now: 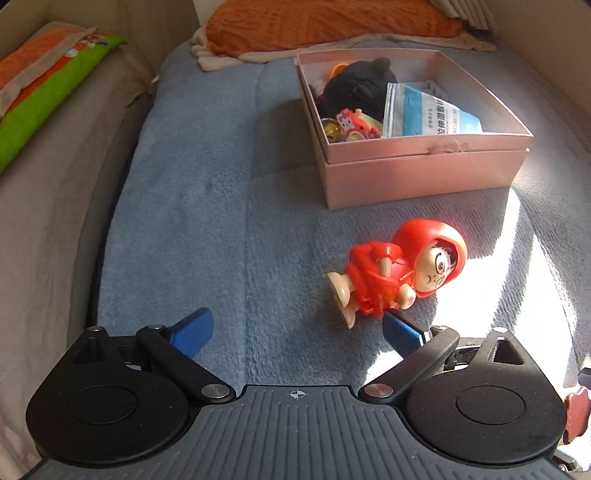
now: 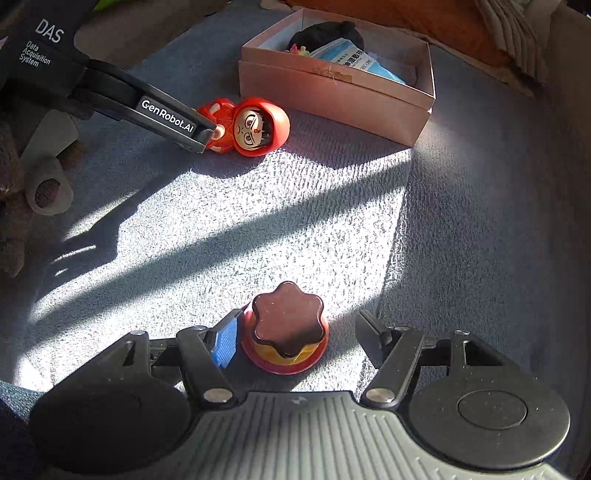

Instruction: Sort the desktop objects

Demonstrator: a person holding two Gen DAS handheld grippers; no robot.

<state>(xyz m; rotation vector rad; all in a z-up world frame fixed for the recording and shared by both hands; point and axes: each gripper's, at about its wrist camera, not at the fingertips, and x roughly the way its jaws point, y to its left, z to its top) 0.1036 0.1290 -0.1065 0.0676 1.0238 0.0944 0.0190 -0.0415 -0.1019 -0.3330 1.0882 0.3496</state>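
Observation:
A red hooded toy figure lies on its side on the blue blanket, just ahead of my left gripper's right finger. My left gripper is open and empty, and the figure is not between the fingers. In the right wrist view the same figure lies by the left gripper's tip. A red round toy with a brown flower-shaped lid stands between the fingers of my right gripper, which is open; the left blue pad touches it, the right finger stands apart.
A pink cardboard box stands at the back right and holds a black plush, small colourful toys and a blue-white packet; it also shows in the right wrist view. An orange pillow lies behind it. Folded cloths lie at the left.

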